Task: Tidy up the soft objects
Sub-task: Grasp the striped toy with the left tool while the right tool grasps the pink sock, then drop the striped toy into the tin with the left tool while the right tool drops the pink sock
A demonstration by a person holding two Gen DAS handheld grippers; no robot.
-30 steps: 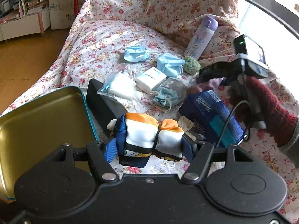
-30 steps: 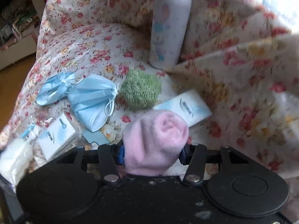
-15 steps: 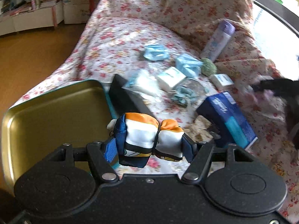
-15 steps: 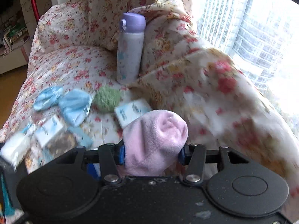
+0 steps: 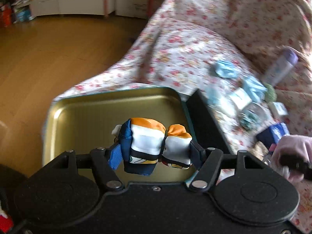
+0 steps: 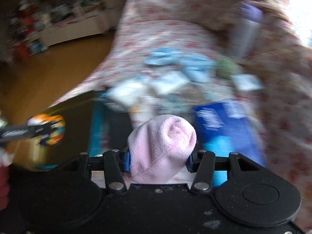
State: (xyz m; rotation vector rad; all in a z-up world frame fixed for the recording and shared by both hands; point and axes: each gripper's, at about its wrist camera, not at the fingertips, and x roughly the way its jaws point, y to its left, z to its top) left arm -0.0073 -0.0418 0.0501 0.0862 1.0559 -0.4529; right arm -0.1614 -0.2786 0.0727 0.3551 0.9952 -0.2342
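My left gripper [image 5: 155,156] is shut on a rolled cloth bundle [image 5: 150,140] in orange, white and navy, and holds it above the gold inside of an open tin [image 5: 93,113]. My right gripper [image 6: 159,160] is shut on a fluffy pink sock [image 6: 161,142]. In the blurred right wrist view the left gripper [image 6: 42,129] with its bundle shows at the far left over the tin [image 6: 64,117]. The pink sock [image 5: 292,152] also shows at the right edge of the left wrist view.
A floral-covered sofa [image 5: 185,44] carries blue face masks [image 5: 224,69], small white tissue packs [image 5: 240,97], a green ball [image 5: 270,94], a blue tissue box [image 6: 224,126] and a purple-capped bottle [image 5: 282,66]. A black box [image 5: 206,120] lies beside the tin. Wooden floor [image 5: 48,54] lies to the left.
The left gripper has carried the bundle leftward until it hangs over the tin. The right gripper has swung left and up with the sock, away from the bottle toward the tissue box.
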